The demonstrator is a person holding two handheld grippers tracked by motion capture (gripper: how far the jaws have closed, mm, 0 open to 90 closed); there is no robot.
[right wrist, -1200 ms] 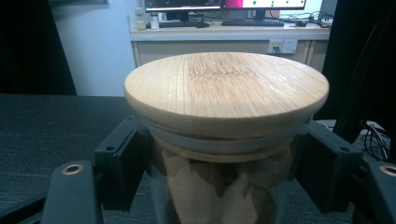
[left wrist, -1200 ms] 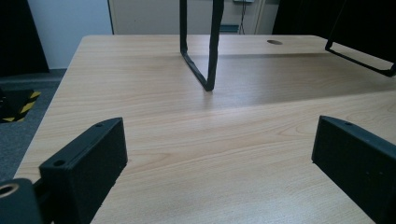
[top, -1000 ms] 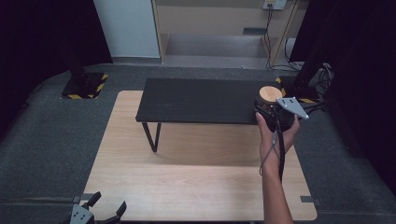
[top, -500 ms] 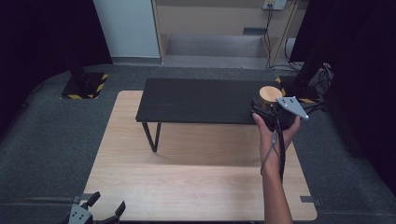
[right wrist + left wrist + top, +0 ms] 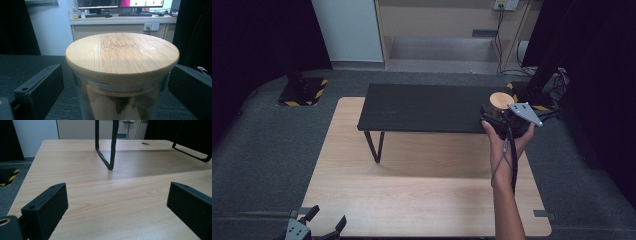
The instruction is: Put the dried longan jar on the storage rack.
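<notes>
Hand-held gripper [image 5: 117,82] open astride jar [image 5: 122,75]

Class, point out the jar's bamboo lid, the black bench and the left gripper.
bamboo lid [image 5: 122,51], right gripper view, middle of its top face.
black bench [image 5: 422,107], high view, bare part of its top.
left gripper [image 5: 324,220], high view, midway between its fingertips.

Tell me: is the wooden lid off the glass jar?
No. In the right gripper view the round bamboo lid sits flat on top of the glass jar, covering its mouth, with brown contents visible through the glass below.
</notes>
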